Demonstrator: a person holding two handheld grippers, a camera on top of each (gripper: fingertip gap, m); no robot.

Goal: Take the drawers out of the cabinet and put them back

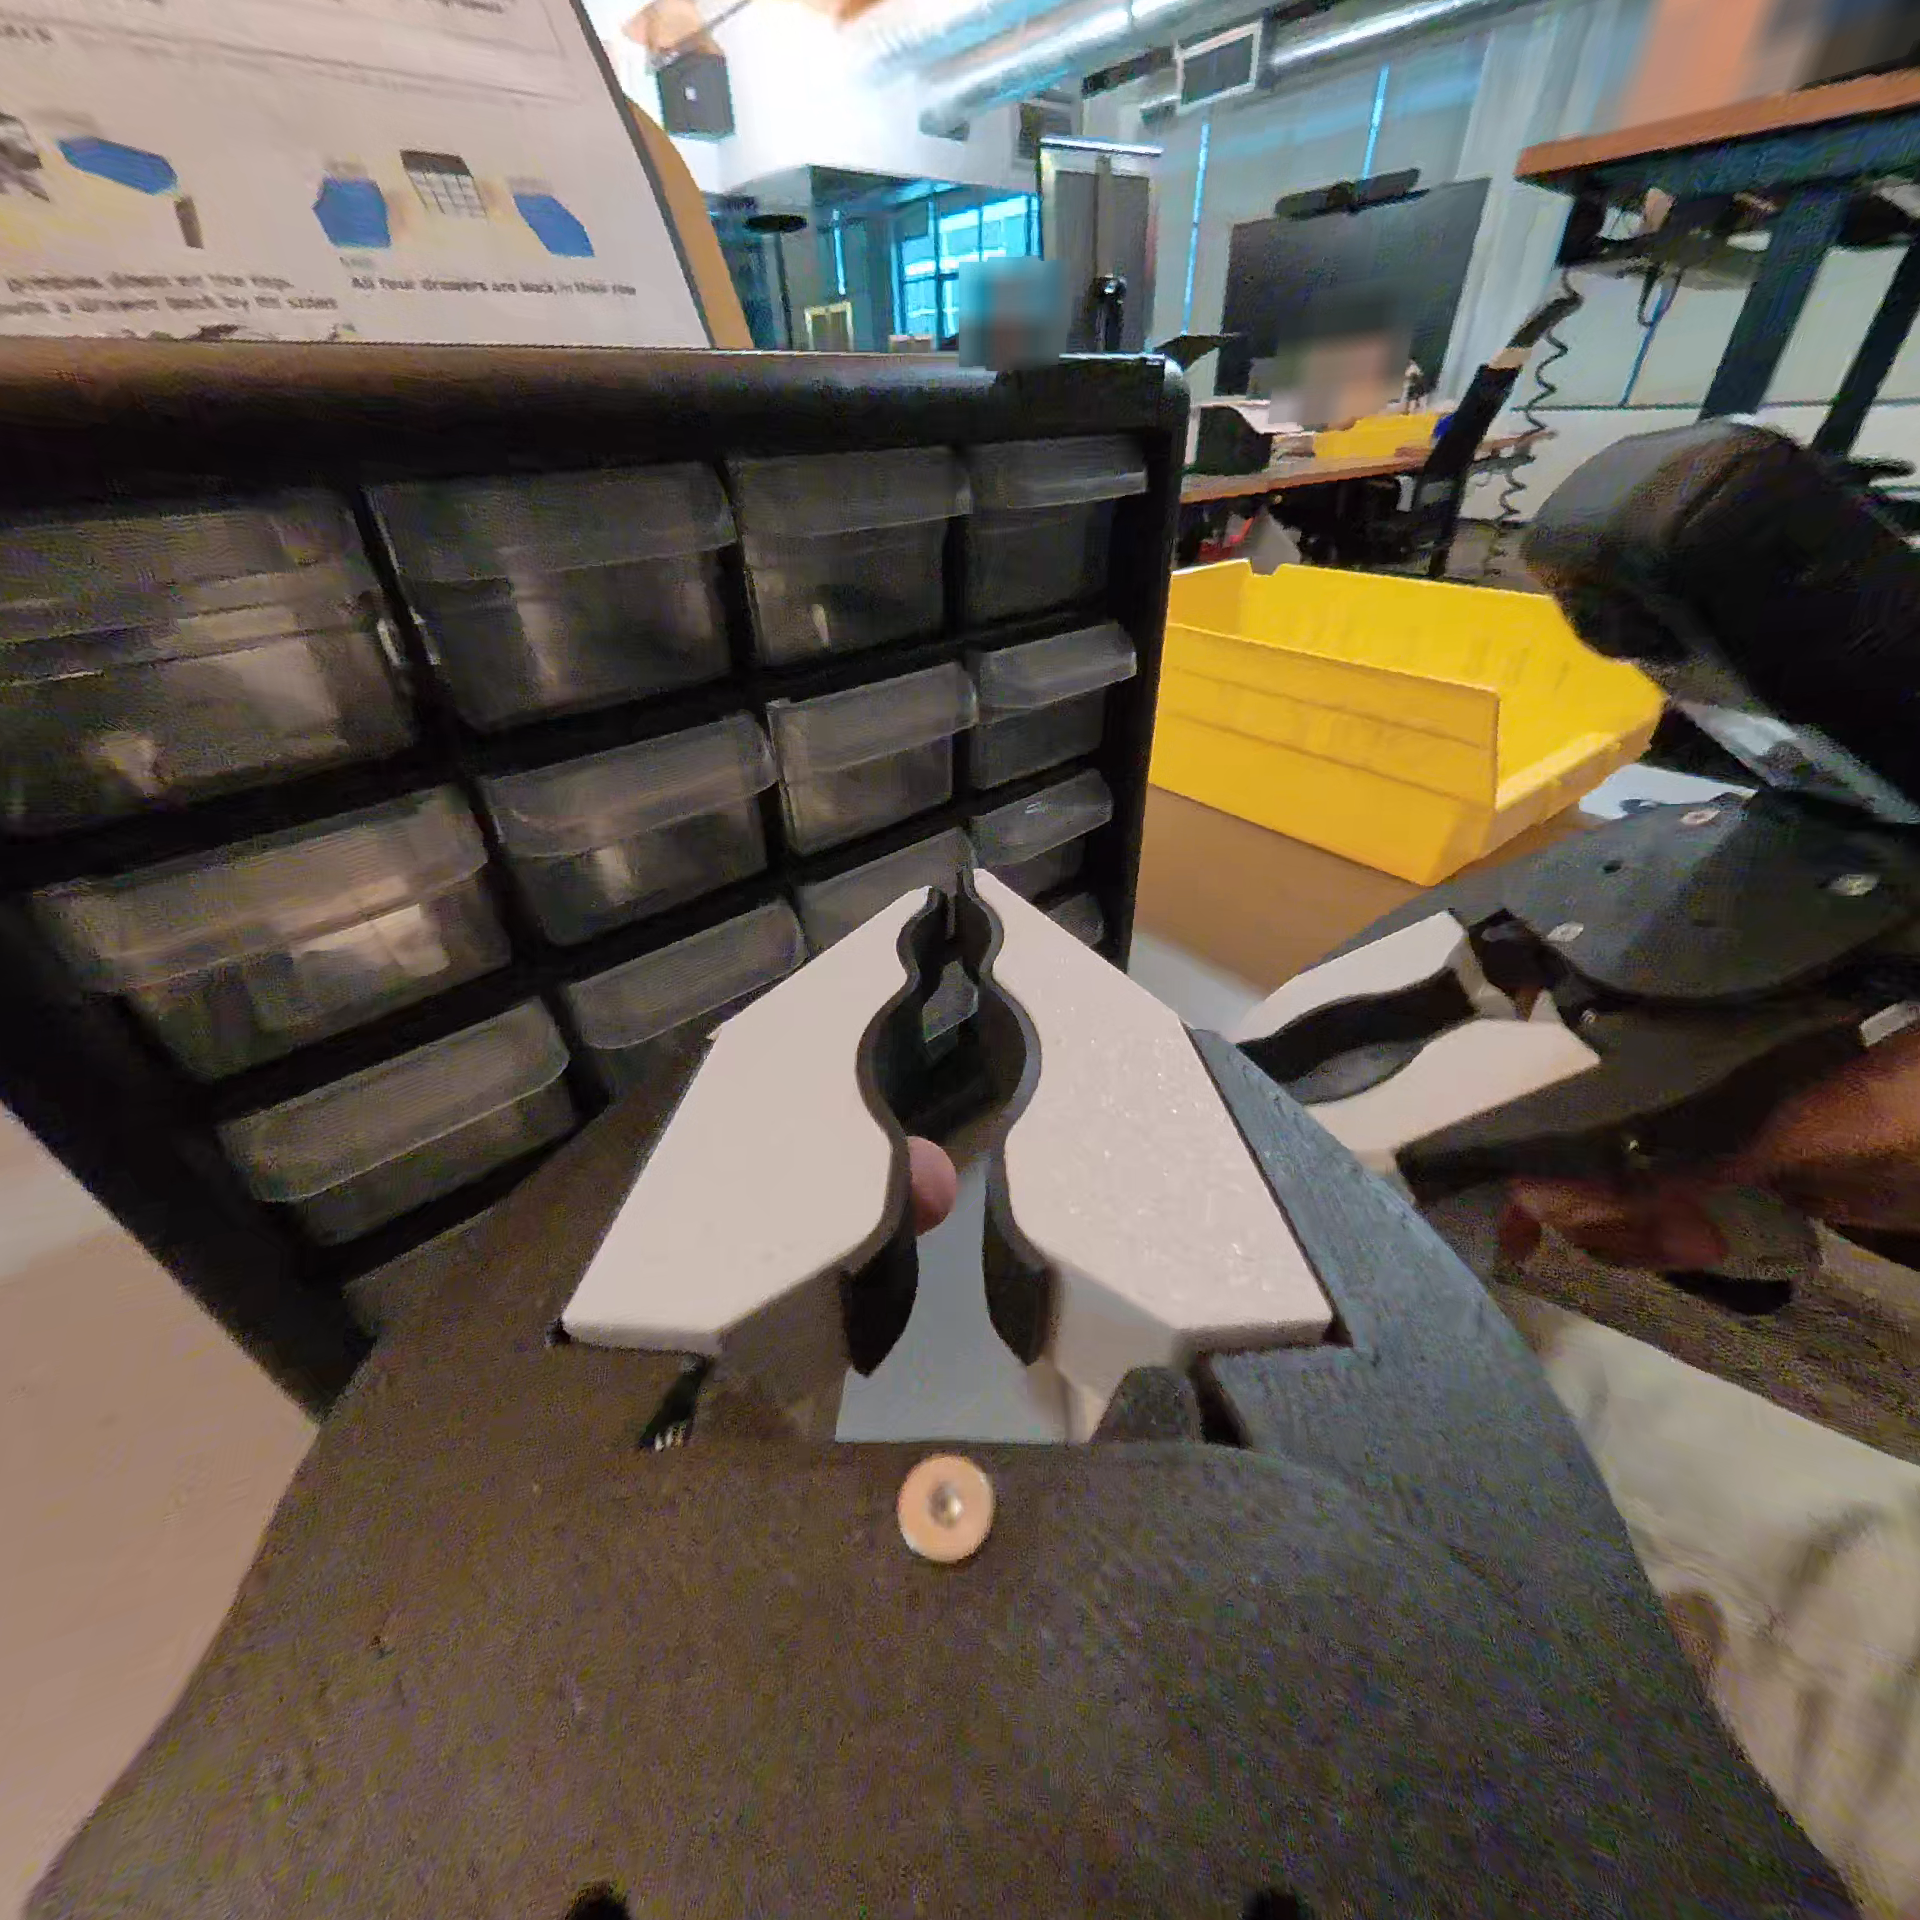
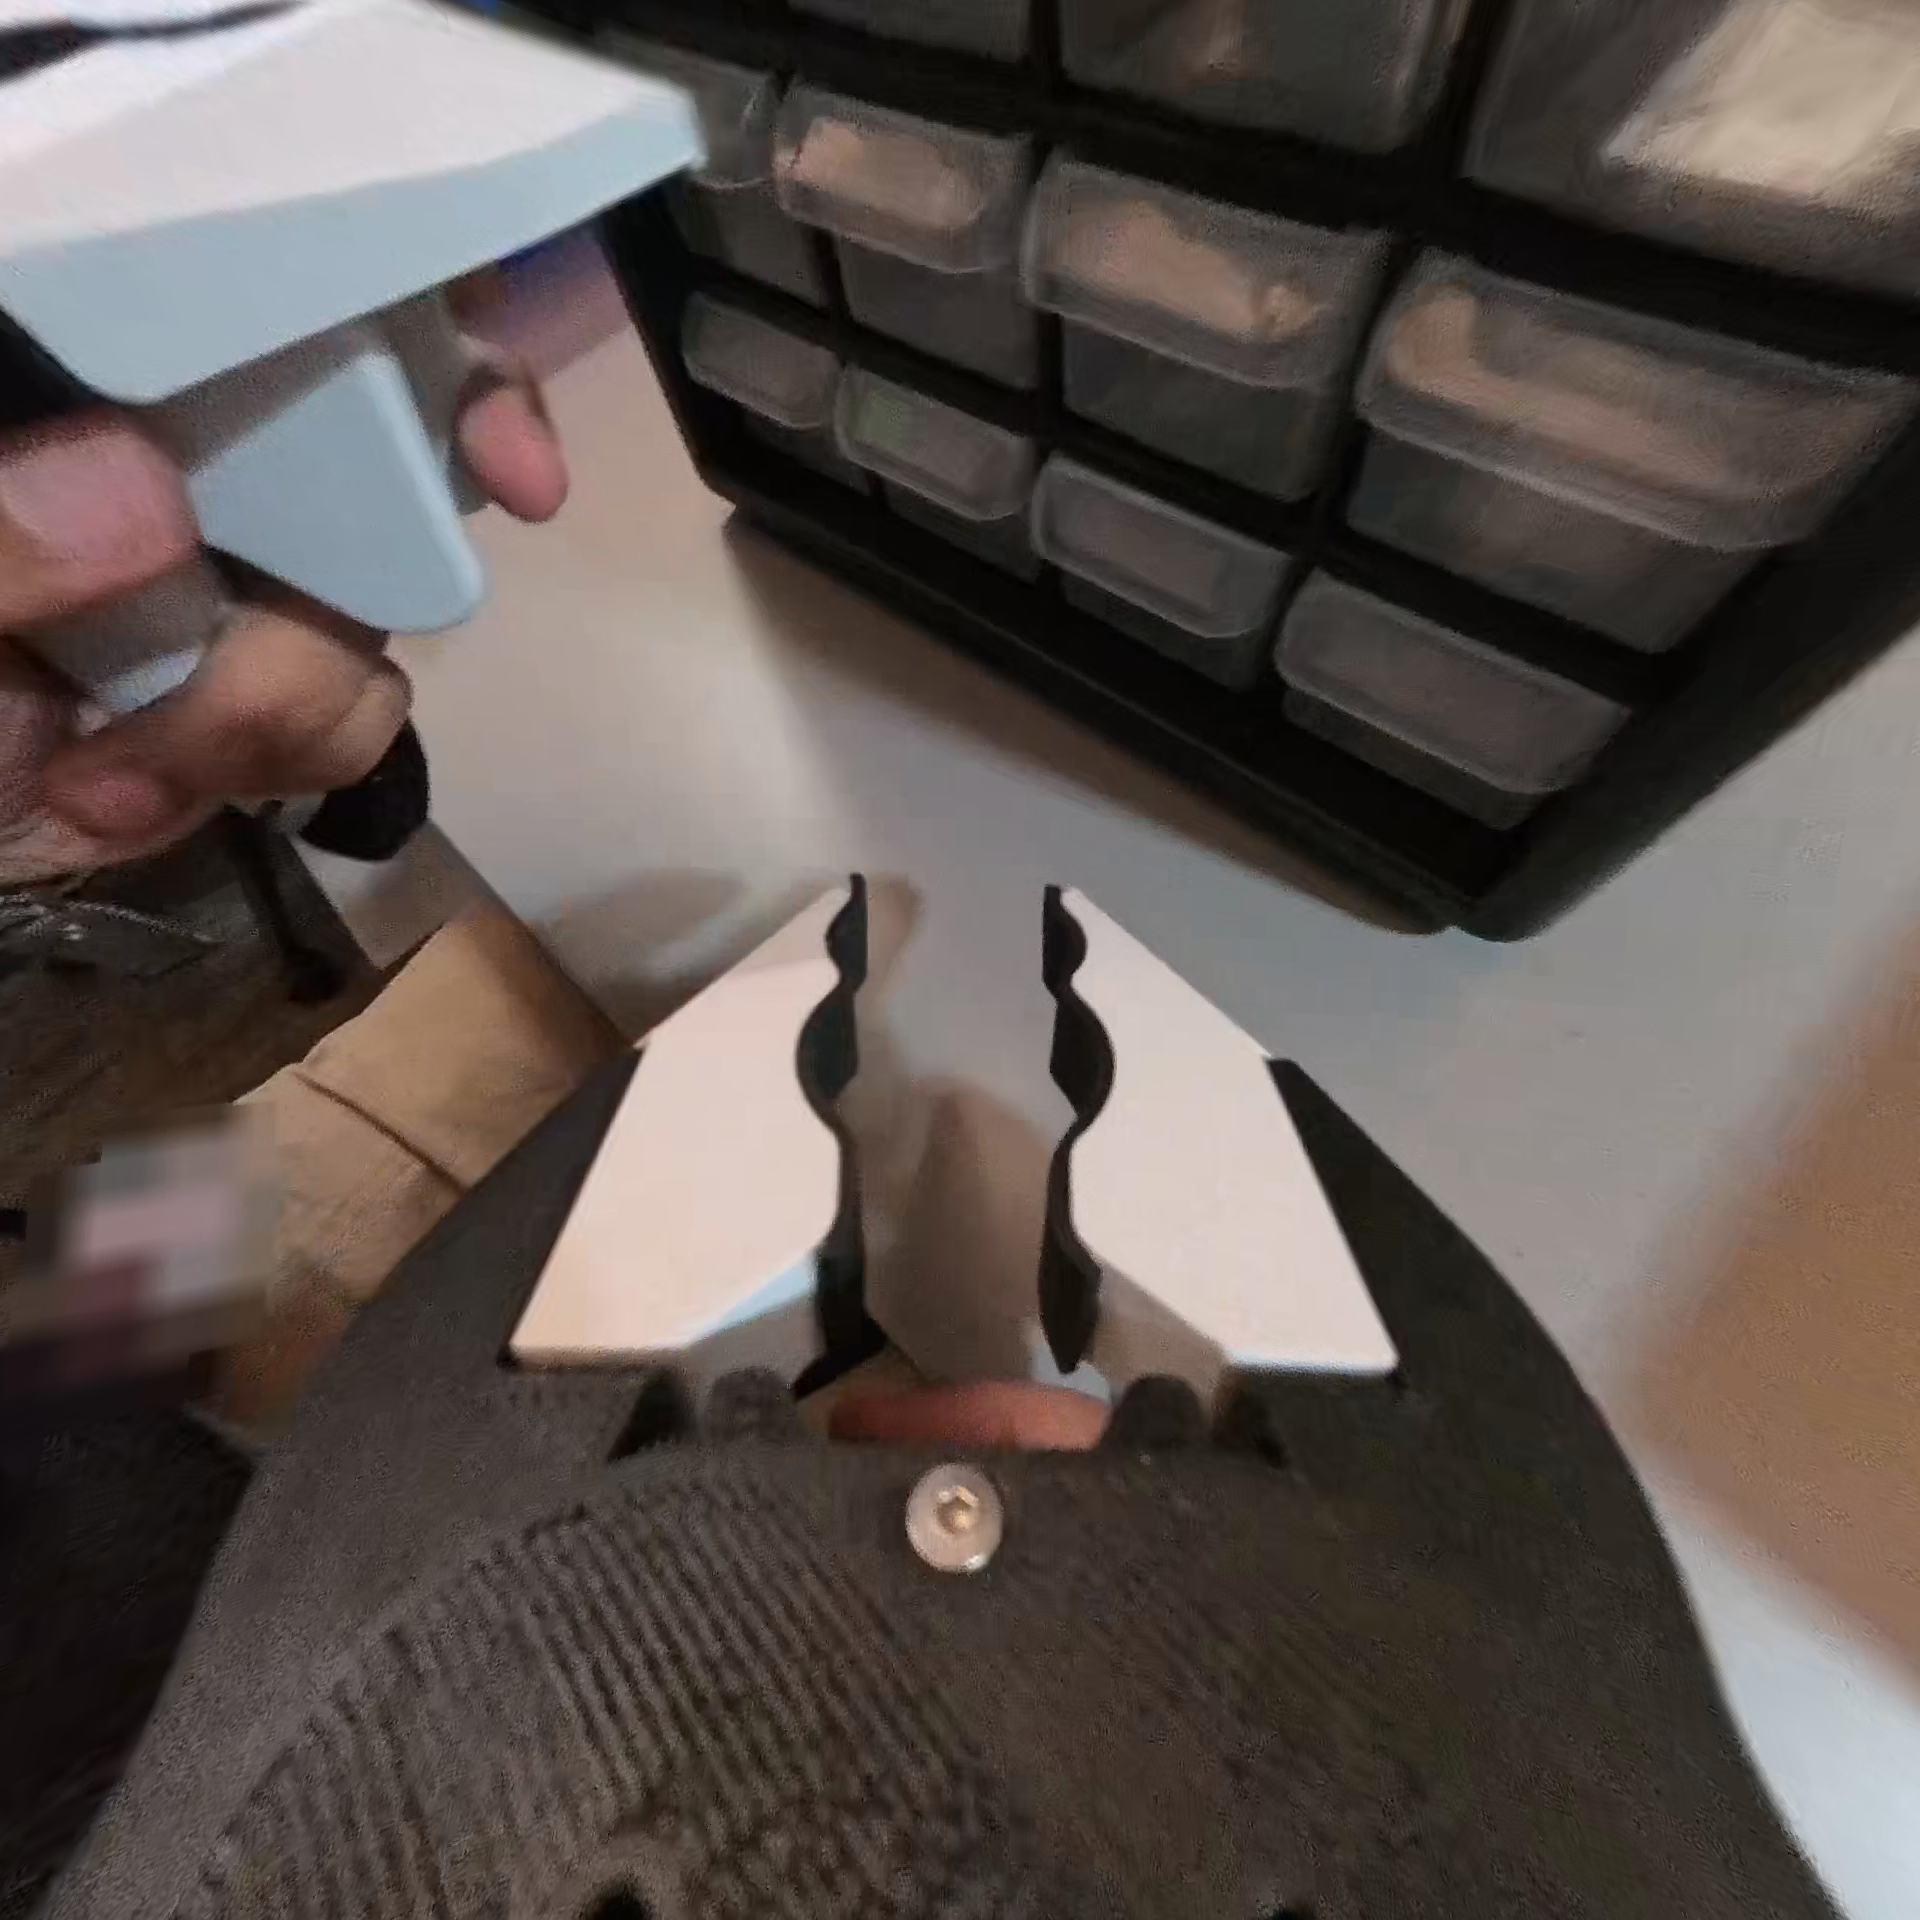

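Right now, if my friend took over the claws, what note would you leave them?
Left claw: shut, empty, tips close to the cabinet's lower right drawers; whether it touches one is unclear.
Right claw: open, empty, hanging over the table in front of the cabinet.
Every drawer in view sits in its slot; none lies on the table.
A yellow bin stands to the cabinet's right.
Done: nothing I can see.
Left: pull drawers out, then slide them back.
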